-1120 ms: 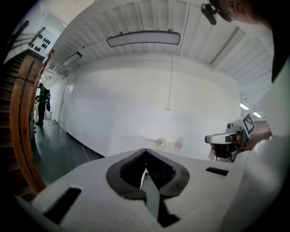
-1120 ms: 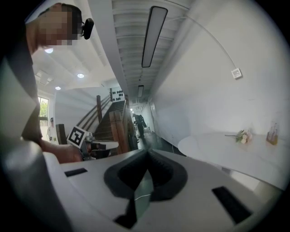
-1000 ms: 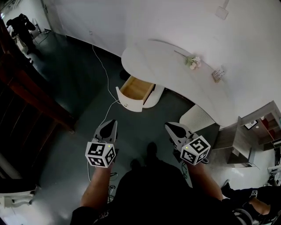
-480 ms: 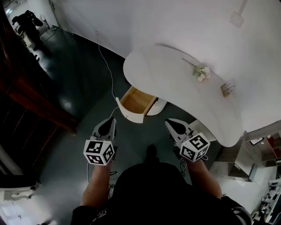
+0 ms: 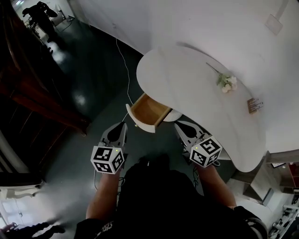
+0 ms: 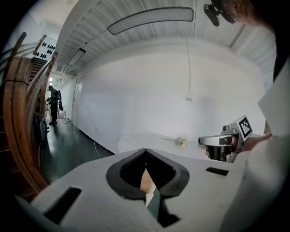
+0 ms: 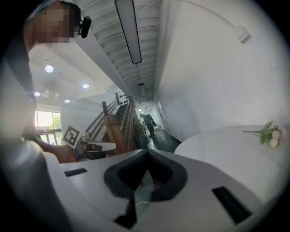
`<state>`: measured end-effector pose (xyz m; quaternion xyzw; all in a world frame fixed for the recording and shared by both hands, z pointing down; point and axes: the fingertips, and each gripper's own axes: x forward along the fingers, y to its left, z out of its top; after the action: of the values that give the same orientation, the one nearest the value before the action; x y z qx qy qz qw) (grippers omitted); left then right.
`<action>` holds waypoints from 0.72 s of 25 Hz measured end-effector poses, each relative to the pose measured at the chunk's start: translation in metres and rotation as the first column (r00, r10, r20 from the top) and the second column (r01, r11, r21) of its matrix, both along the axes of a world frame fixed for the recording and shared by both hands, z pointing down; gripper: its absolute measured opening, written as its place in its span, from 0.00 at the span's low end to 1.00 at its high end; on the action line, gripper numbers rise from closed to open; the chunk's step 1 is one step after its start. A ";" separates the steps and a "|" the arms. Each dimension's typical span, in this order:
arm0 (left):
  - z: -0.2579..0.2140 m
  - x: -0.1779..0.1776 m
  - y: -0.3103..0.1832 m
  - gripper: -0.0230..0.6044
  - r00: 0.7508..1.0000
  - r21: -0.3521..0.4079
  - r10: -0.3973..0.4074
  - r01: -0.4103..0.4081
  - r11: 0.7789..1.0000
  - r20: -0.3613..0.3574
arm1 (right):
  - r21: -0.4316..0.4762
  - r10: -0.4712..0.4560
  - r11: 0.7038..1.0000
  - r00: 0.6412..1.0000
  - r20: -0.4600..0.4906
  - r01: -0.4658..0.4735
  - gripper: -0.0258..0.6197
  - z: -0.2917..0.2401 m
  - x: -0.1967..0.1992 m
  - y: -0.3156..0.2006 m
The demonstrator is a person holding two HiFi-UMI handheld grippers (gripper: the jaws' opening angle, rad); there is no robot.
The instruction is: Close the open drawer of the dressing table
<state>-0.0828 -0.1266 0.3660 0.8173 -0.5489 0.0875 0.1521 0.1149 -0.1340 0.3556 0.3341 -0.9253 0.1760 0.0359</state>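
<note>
The white dressing table has a curved top, and its drawer stands open with a wooden inside and a white front facing me. My left gripper hovers just short of the drawer's left front corner, jaws shut and empty. My right gripper hangs shut and empty beside the drawer's right side, near the table edge. In the left gripper view the shut jaws point at the table, and a sliver of the drawer shows between them. The right gripper points along the table top.
A white cable runs over the dark floor to the table. A wooden stair rail stands at the left. A flower sprig and a small card lie on the table top. A person stands far down the hall.
I have stepped towards the table, so the drawer now lies just ahead of both grippers. Both grippers have stayed shut.
</note>
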 end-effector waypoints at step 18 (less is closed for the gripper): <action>0.144 -0.033 -0.048 0.05 1.000 -0.241 0.018 -0.015 0.970 0.008 | -0.216 -0.051 0.976 0.996 -0.071 0.035 0.05 0.093 -0.052 -0.052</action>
<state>-0.1162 -0.1750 0.5097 0.7969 -0.5281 0.1590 0.2467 0.0629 -0.1857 0.4485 0.3147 -0.9059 0.2611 0.1106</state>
